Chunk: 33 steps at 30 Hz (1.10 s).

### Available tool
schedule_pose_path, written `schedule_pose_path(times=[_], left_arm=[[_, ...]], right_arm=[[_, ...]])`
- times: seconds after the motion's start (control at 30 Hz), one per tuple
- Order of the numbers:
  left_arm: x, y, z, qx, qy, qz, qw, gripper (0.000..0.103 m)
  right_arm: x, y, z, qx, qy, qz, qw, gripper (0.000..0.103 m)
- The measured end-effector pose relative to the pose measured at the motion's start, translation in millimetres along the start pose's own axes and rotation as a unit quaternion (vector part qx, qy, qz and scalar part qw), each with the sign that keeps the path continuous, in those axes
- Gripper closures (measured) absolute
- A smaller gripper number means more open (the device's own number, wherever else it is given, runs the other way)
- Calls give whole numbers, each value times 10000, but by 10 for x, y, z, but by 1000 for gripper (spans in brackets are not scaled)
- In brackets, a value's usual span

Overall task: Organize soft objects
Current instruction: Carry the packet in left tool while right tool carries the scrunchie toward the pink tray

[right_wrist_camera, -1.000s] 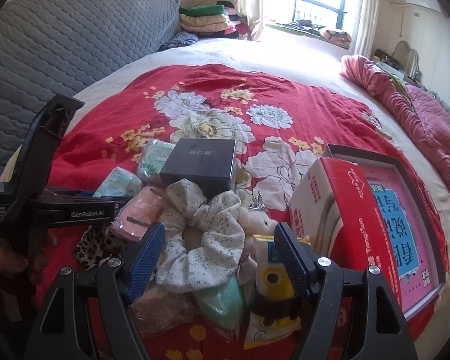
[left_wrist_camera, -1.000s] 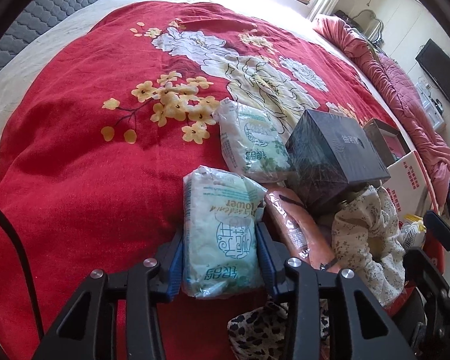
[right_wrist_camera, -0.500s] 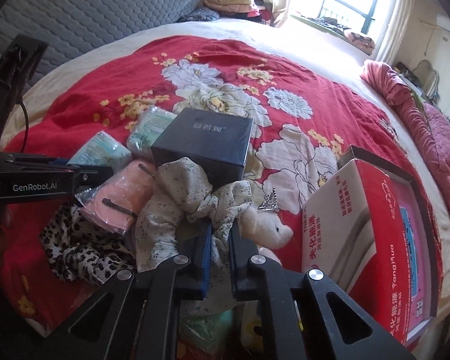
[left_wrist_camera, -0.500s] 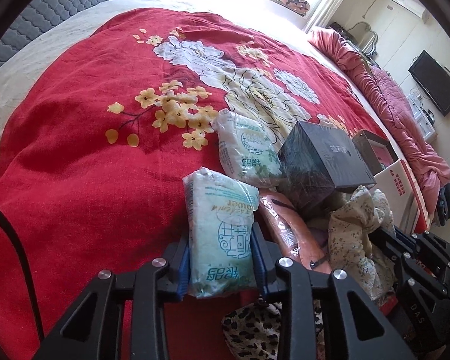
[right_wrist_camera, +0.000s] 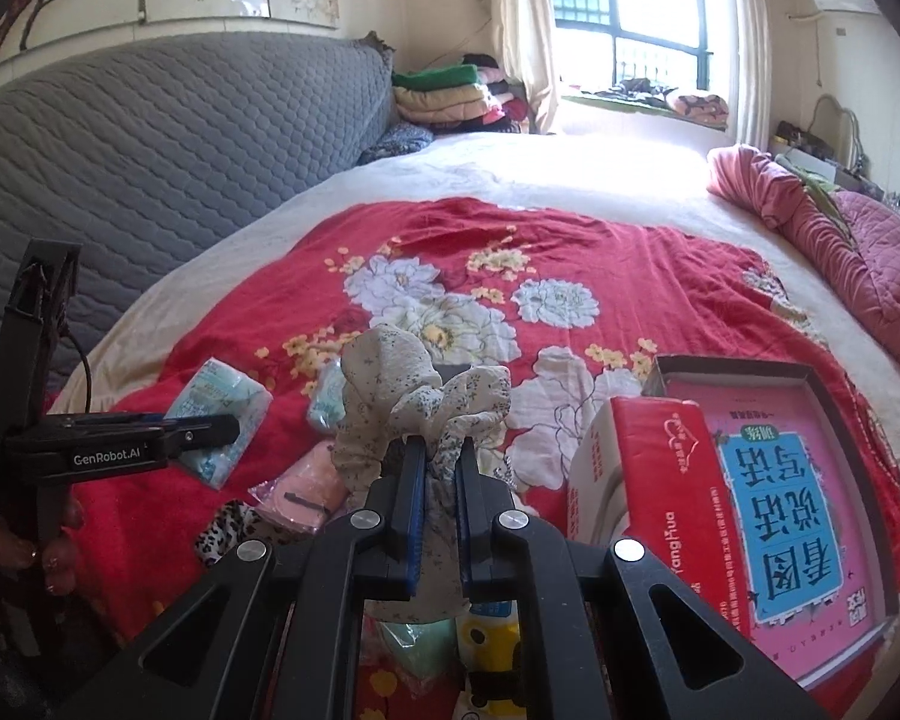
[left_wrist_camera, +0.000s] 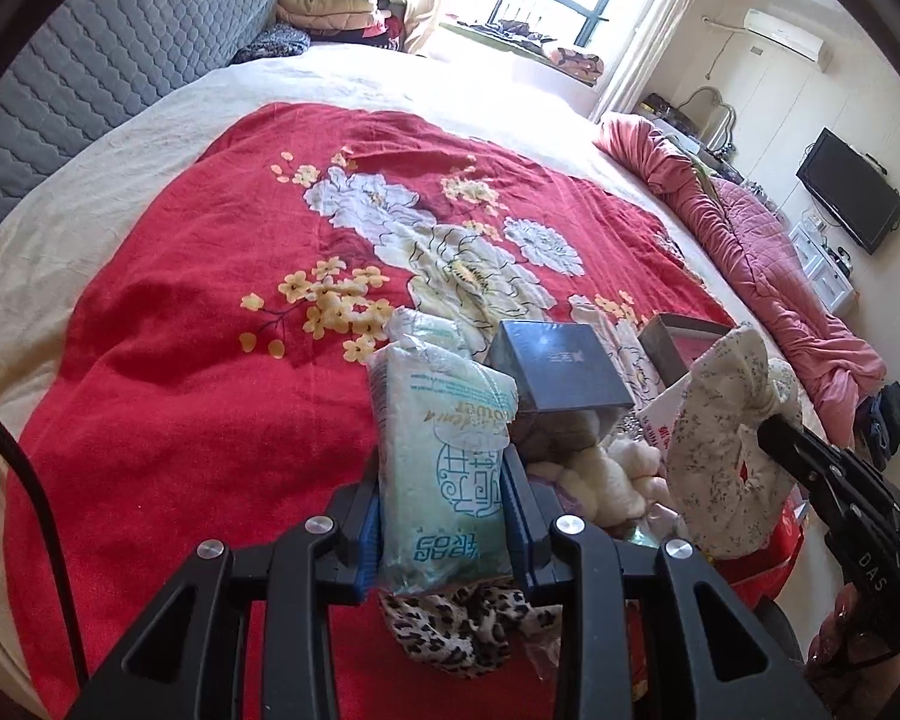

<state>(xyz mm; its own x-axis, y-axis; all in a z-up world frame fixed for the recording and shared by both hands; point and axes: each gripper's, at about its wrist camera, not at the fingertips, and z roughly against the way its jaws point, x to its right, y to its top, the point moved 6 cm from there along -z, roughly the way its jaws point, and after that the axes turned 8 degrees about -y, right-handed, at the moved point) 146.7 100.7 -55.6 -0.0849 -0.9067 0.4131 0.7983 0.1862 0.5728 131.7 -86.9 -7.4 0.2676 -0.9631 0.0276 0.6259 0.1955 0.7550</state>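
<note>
The left gripper [left_wrist_camera: 444, 516] is clamping a pale green tissue pack [left_wrist_camera: 441, 456] between its blue pads, holding it up off the red flowered blanket [left_wrist_camera: 198, 360]. The right gripper [right_wrist_camera: 437, 504] is pinching a floral scrunchie [right_wrist_camera: 414, 402], jaws nearly together, and the fabric is bunching above them. Taking the dark box [left_wrist_camera: 561, 375] as the landmark: a second tissue pack [left_wrist_camera: 426, 330] is lying just left of it, a cream plush toy [left_wrist_camera: 606, 474] is sitting right in front of it, and a leopard-print cloth [left_wrist_camera: 468, 624] is lying nearer still, under the left gripper. A pink packet [right_wrist_camera: 306, 489] is resting to the front left of the box, touching the pile. A red carton [right_wrist_camera: 648, 480] is standing to the right of the box, leaning against an open pink-lined box [right_wrist_camera: 798, 516] close to the blanket's right edge. Beyond and left of the dark box, the blanket is running wide and bare up to the cream sheet [left_wrist_camera: 390, 84]. Rolled pink bedding [right_wrist_camera: 840, 240] is bordering the bed's right edge.
</note>
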Motion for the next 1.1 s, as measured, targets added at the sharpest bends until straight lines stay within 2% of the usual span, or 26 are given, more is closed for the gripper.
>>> schedule_pose_path(times=[0.37,1.1], left_arm=[[640,-6,275,178,-156,-304,9993,69],[1923,-4,217,45,-508,-1134,9922,69]], right_arm=[[283,111,453,421,50,-367,9984,94],[1161,163,1035,1023,-369,-1159,9873,95]])
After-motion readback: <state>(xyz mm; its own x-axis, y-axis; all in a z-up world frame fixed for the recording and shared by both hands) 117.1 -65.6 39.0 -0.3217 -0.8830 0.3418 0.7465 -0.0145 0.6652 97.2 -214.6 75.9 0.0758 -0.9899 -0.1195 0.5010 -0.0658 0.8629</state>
